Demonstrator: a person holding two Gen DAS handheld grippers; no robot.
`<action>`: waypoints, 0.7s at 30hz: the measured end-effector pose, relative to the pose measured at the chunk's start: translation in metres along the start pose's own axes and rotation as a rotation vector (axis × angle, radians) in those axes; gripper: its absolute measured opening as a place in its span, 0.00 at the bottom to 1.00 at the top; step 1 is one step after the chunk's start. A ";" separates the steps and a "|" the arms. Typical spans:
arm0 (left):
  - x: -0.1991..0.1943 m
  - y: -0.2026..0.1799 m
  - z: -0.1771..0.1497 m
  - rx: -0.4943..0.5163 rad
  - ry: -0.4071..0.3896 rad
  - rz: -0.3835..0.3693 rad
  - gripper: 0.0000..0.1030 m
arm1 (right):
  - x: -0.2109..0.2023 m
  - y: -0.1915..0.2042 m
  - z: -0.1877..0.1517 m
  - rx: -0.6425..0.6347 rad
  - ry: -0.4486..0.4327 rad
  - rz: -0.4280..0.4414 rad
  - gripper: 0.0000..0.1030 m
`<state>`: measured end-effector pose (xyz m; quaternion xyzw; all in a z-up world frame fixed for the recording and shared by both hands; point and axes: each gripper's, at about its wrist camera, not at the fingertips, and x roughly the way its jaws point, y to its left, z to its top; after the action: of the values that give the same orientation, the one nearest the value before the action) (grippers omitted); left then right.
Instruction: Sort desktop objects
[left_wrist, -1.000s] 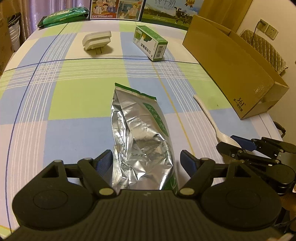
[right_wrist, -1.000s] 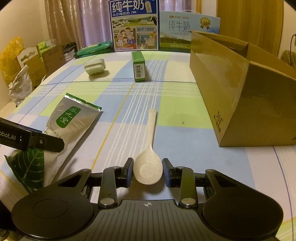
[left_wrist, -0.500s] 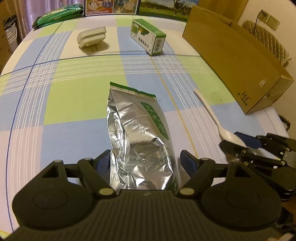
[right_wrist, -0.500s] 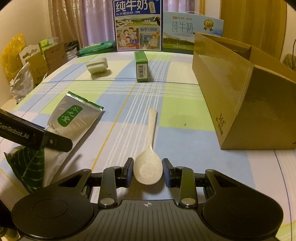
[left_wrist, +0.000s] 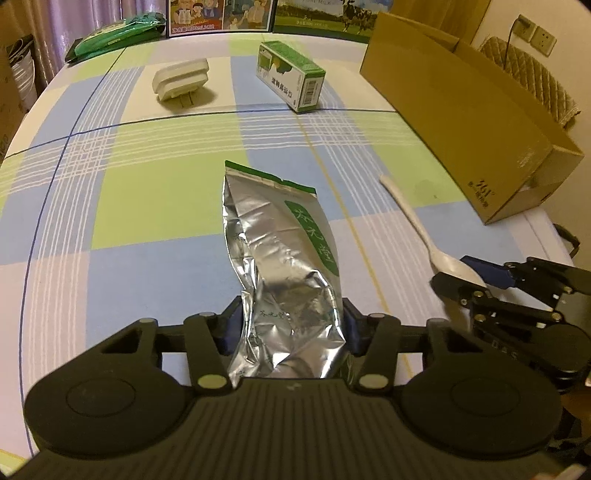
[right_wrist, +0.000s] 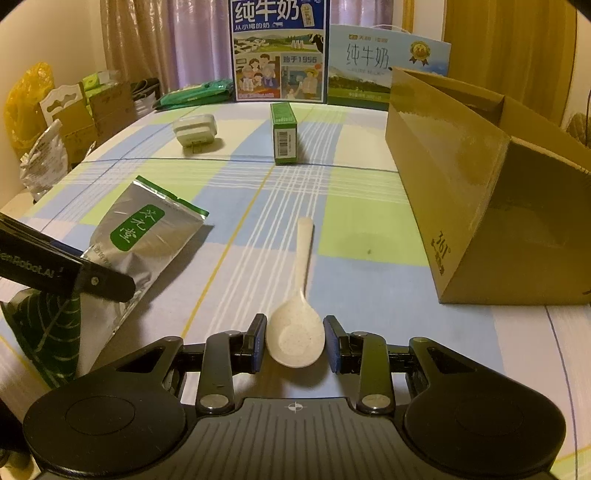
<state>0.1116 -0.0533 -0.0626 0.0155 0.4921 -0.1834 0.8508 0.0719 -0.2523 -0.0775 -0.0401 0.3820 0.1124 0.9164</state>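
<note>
Near end of the foil pouch (left_wrist: 284, 273) cut off behind the body of the left gripper (left_wrist: 291, 325); blue pads pressed into both crumpled flanks, jaws narrowed and clamped on it. Far, green-trimmed end stretched out over the checked tablecloth (left_wrist: 147, 192) toward the middle of the table; whether it is resting there or raised, impossible to judge. In the right wrist view, only the pouch's upper part visible, a black finger crossing in front of the rest.

Bowl of the pale spoon (right_wrist: 295, 338) sitting between the pads of the right gripper (right_wrist: 295, 341), near the front edge of the table, handle aimed at the far edge. Jaws narrow, a slim gap visible on each side; contact not made out.

Brown cardboard box (right_wrist: 461, 192) along the right edge, its open top seen only edge-on, contents hidden. Toward the far edge: green carton (right_wrist: 283, 133) and white plug adapter (right_wrist: 195, 132), apart from each other. Behind them two milk cases (right_wrist: 279, 51), tops cut off in the left wrist view.
</note>
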 end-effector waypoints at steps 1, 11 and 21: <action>-0.002 -0.001 -0.001 -0.004 -0.004 -0.005 0.46 | -0.001 0.000 0.000 -0.001 -0.003 -0.001 0.29; -0.024 -0.010 0.005 -0.016 -0.042 -0.037 0.46 | -0.023 -0.001 0.014 -0.006 -0.058 0.001 0.29; -0.043 -0.028 0.016 -0.012 -0.088 -0.069 0.45 | -0.051 -0.004 0.026 -0.009 -0.123 -0.008 0.29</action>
<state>0.0961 -0.0699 -0.0142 -0.0146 0.4556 -0.2105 0.8648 0.0558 -0.2613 -0.0227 -0.0385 0.3242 0.1128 0.9385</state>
